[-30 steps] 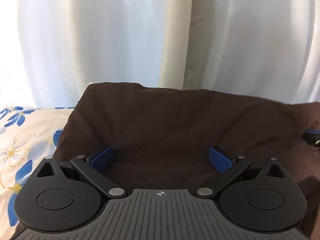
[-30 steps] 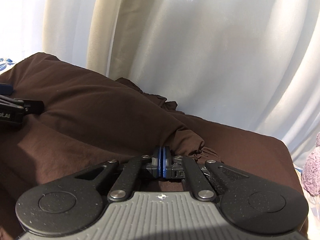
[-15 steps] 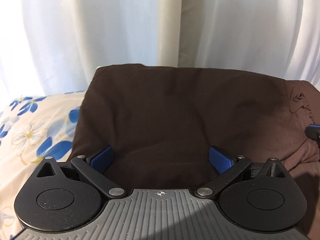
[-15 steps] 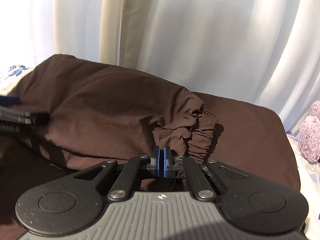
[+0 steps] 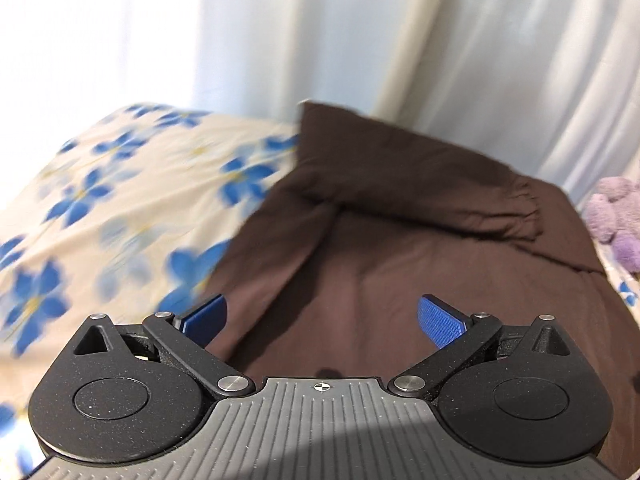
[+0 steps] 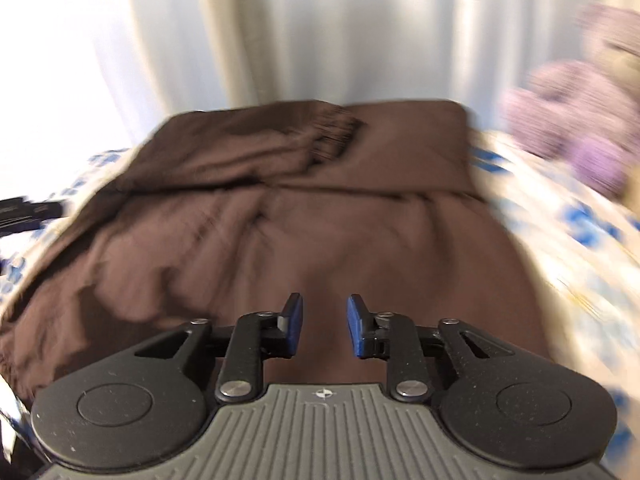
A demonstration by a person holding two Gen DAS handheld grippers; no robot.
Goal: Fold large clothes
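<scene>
A dark brown garment (image 5: 400, 248) lies on the floral bedsheet (image 5: 100, 208), with a folded-over layer ending in a gathered hem (image 5: 524, 212) across its far part. My left gripper (image 5: 322, 320) is open and empty above the garment's near left edge. In the right wrist view the same garment (image 6: 280, 220) fills the middle, its gathered hem (image 6: 328, 136) at the far side. My right gripper (image 6: 322, 322) is open with a narrow gap and holds nothing, just above the cloth. The left gripper's tip (image 6: 28, 212) shows at the left edge of that view.
White curtains (image 5: 400, 40) hang behind the bed. A purple plush toy (image 5: 616, 216) sits at the right of the garment, and it also shows in the right wrist view (image 6: 580, 132). The right wrist view is blurred by motion.
My right gripper has opened and let go of the brown cloth it was pinching, and drawn back. The folded layer now lies flat. My left gripper has swung left and back.
</scene>
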